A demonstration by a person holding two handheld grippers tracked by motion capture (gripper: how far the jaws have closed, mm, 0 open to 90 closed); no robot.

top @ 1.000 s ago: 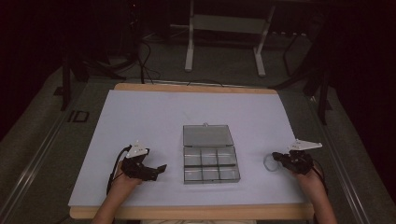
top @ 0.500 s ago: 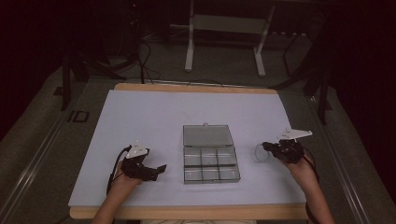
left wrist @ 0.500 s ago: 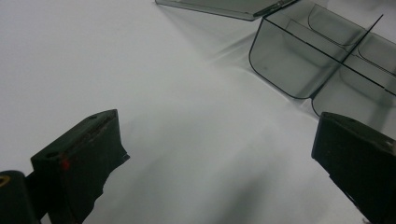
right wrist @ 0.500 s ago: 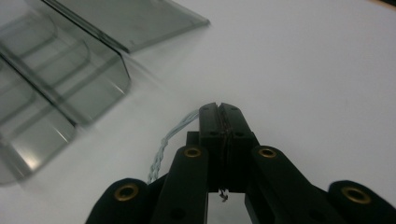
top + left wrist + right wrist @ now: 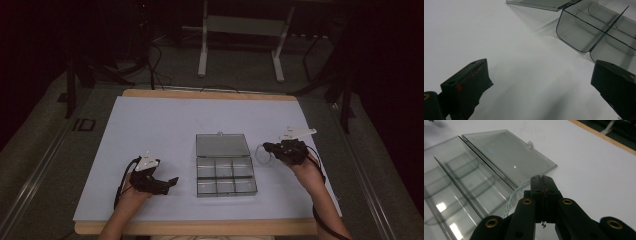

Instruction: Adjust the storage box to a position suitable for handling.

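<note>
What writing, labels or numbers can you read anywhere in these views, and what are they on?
"ID": mark on the grey floor strip left of the table; it seems to read so, but it is small and dim.
No readable text on the clear compartment box, the left gripper or the right gripper.

compartment box [image 5: 225, 172] on table [image 5: 160, 125], cord loop [image 5: 262, 153] right

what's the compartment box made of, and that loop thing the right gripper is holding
The compartment box looks like clear, smoke-tinted hard plastic with a glossy finish: the table shows through its walls, and the open lid carries light glints. The loop pinched in the right gripper seems to be thin, pale twisted cord or wire; its strands look braided, but which it is stays unclear.
</note>
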